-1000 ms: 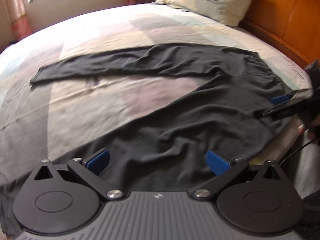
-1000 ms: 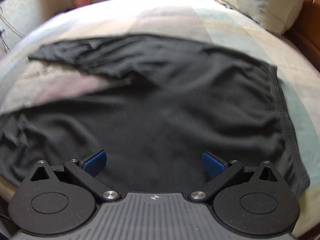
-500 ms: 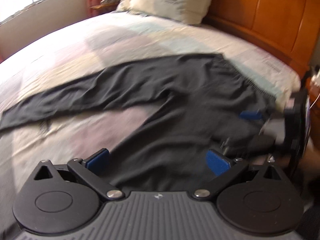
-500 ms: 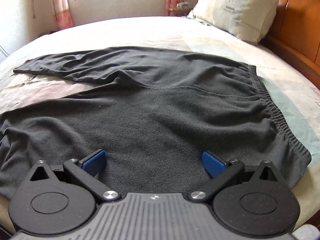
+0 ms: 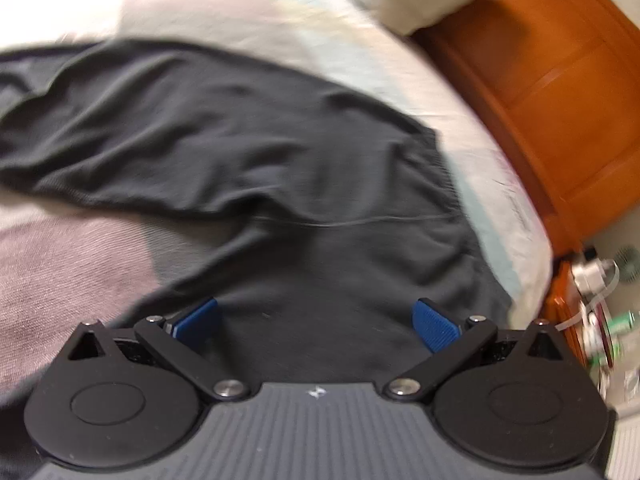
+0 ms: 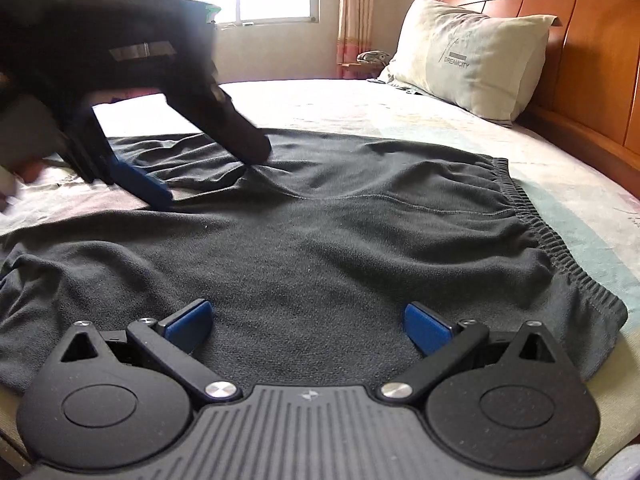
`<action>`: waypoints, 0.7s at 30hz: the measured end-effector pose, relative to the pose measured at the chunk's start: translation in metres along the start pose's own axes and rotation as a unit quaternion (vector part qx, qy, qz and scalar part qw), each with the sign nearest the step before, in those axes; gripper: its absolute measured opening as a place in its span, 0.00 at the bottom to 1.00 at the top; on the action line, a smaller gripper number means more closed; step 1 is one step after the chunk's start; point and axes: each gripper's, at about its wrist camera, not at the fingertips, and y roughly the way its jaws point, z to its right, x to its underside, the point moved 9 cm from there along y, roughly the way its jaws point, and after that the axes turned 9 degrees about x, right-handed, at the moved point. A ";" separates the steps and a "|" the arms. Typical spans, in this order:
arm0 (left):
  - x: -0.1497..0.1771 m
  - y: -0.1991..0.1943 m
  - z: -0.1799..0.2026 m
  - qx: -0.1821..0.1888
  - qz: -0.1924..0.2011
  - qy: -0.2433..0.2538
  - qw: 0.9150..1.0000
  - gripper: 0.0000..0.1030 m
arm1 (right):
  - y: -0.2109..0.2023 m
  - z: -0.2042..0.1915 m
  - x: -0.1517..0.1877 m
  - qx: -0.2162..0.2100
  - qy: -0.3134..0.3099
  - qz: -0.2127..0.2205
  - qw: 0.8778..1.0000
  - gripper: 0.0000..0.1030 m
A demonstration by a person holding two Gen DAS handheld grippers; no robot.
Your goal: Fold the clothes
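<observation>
Left hand-held gripper (image 6: 208, 176) newly over trousers (image 6: 340, 240)

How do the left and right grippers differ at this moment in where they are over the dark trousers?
The left gripper reaches over the crotch, where the legs split; the right gripper sits low at the near edge of the dark trousers, nearer the waistband. The left gripper tilts steeply down, its fingers at the cloth; the right gripper lies nearly level with the bed. Both are open and hold nothing.
</observation>
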 end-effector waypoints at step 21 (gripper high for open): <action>0.009 -0.016 -0.025 -0.058 -0.005 -0.010 0.998 0.99 | -0.003 0.000 0.002 0.000 0.005 0.008 1.000 1.00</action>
